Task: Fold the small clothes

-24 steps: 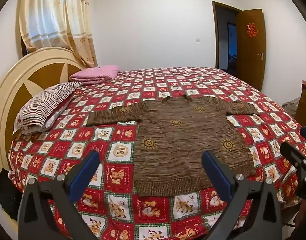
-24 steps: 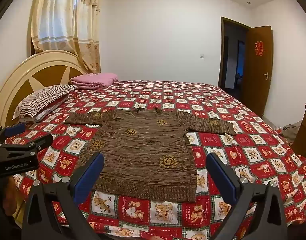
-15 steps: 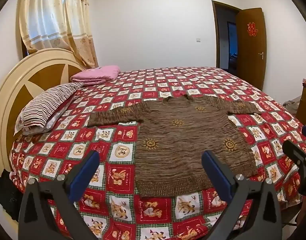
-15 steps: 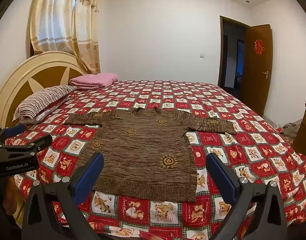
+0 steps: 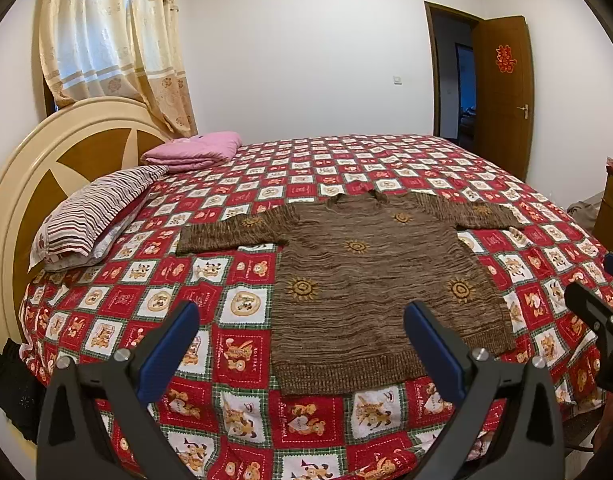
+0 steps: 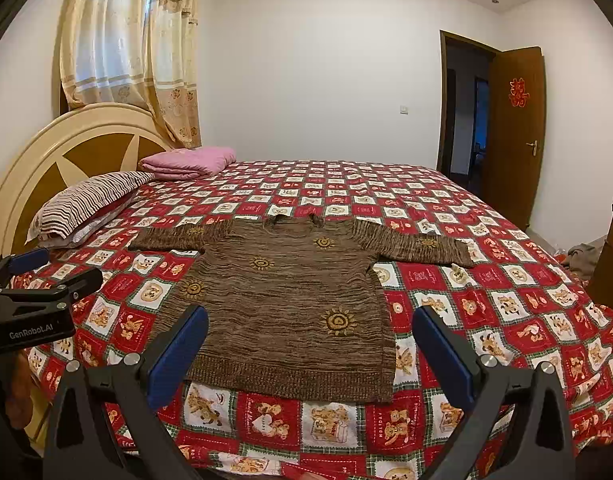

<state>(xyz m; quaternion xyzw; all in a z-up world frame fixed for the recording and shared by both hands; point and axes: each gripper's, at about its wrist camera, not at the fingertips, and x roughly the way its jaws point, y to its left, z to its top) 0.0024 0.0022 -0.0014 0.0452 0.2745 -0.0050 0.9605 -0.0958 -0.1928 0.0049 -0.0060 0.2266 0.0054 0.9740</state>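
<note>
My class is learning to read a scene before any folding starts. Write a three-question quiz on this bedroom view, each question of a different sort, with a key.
1. True or false: the brown knitted sweater with yellow sun motifs lies flat with both sleeves spread.
2. What lies nearest the folded pink blanket? A) striped pillow B) sweater C) wooden door
3. Fill in: the left gripper and right gripper are both ____.

Key: 1 true; 2 A; 3 open
</note>
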